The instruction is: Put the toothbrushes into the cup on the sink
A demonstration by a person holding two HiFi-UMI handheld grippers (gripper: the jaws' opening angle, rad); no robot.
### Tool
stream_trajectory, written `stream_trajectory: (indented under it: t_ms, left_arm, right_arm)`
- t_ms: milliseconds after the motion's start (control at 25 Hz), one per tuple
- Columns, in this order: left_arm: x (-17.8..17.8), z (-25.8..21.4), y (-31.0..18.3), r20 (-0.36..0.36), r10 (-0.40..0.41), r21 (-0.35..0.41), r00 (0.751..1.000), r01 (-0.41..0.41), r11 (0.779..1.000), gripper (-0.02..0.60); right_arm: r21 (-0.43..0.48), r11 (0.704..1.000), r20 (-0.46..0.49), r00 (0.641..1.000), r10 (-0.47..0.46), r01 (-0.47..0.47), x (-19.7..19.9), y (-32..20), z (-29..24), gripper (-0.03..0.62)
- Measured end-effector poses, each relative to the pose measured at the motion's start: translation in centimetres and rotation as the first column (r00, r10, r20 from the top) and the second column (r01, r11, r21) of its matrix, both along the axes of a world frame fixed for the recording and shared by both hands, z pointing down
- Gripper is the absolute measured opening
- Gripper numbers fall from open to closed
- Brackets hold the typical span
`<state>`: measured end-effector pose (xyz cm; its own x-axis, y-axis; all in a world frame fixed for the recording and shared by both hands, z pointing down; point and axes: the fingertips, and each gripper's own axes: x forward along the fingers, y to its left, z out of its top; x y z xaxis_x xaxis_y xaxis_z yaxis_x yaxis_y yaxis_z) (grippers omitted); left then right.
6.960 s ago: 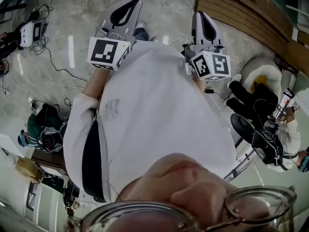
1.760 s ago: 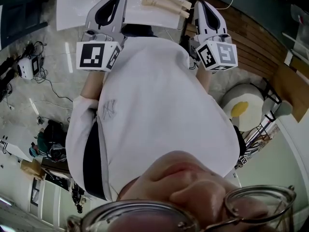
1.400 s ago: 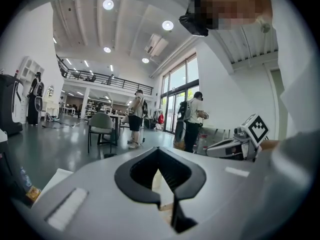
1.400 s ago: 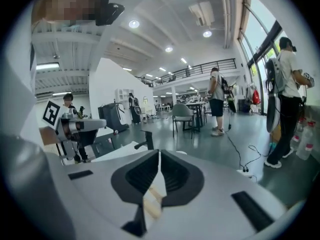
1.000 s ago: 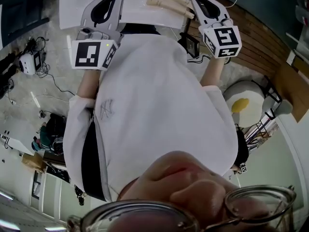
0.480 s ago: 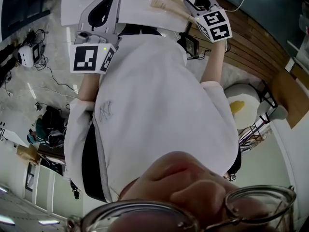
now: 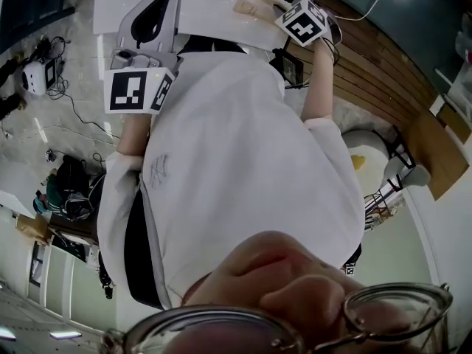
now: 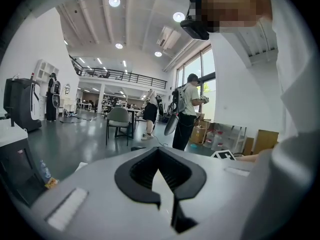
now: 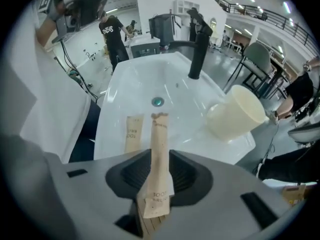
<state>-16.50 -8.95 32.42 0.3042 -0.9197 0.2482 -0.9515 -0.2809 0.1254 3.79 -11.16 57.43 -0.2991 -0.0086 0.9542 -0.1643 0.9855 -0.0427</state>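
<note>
The tan paper-wrapped toothbrush [image 9: 159,149], likely light and stiff, lies on the white ceramic sink's [image 9: 145,79] near edge between the right gripper's [image 9: 153,194] just-opened jaws, best pinched mid-length, while the left gripper [image 8: 165,196] is closed and empty.

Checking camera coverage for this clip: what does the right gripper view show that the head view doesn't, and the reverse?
Only the right gripper view: the faucet, the cup, and how the right claw stands: its jaws have just been opening and are apart around a wrapped toothbrush lying on the sink. Only the head view: that claw's marker cube, glasses and wooden boards. Both: the sink, its drain, that toothbrush and a second toothbrush beside it.
</note>
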Motion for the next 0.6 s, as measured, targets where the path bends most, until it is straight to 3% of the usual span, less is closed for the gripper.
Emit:
stream_trajectory:
  t_ms: [240, 480, 600]
  left_arm:
    - [-1.1, 0.4, -0.3, -0.006, -0.020, -0.005, 1.000, 0.020, 1.000, 0.005]
    - [-1.5, 0.7, -0.4, -0.011, -0.020, -0.008, 1.000, 0.020, 1.000, 0.006]
    - [-1.4, 0.6, -0.5, -0.013, -0.009, -0.005, 1.000, 0.009, 1.000, 0.006]
  right_arm:
    - [-0.044, 0.999, -0.047, 0.999, -0.013, 0.011, -0.3, -0.1, 2.1, 0.092]
    - [-0.068, 0.998, -0.020, 1.000, 0.010, -0.011, -0.9, -0.2, 1.9, 0.051]
    - [-0.062, 0.996, 0.020, 0.998, 0.063, -0.061, -0.9, -0.3, 1.2, 0.031]
